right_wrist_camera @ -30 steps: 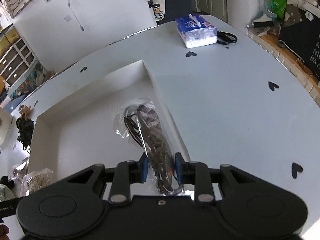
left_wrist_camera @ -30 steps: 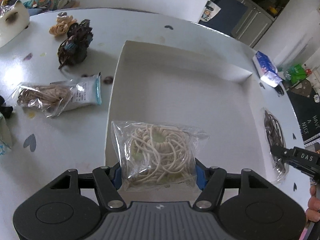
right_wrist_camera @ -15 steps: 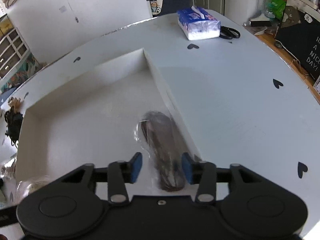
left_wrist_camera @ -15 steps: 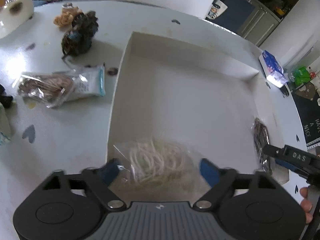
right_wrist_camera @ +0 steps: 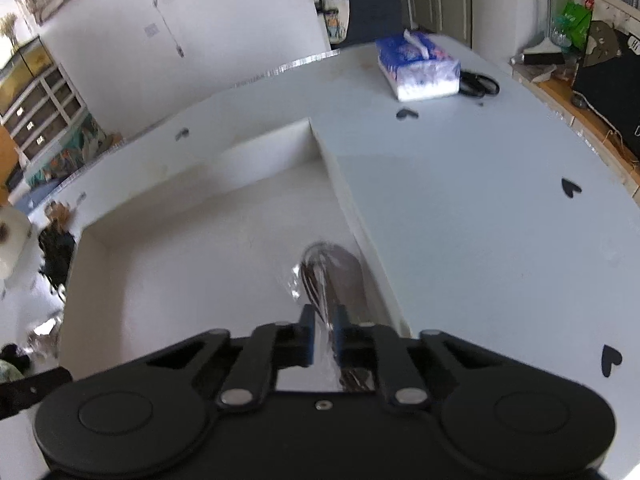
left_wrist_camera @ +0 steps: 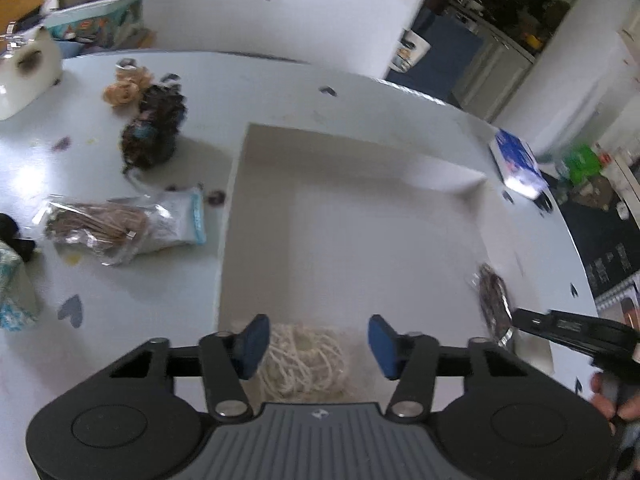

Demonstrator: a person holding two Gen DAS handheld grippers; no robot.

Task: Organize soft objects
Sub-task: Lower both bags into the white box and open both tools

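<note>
Left tool spread, closing around cream bundle; right tool pinching dark bag

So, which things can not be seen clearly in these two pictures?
- Left wrist view: clear bag of cream cord, lower part hidden behind the gripper body.
- Right wrist view: clear bag of dark cord, motion-blurred, near end covered by the fingers.

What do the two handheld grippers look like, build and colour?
Both match: the left gripper and right gripper have matte black bodies with two round recessed discs, black linkage bars on silver pivot pins, and blue pads on the jaws. The left shows a ribbed grey centre panel with a small logo. No cables visible.
</note>
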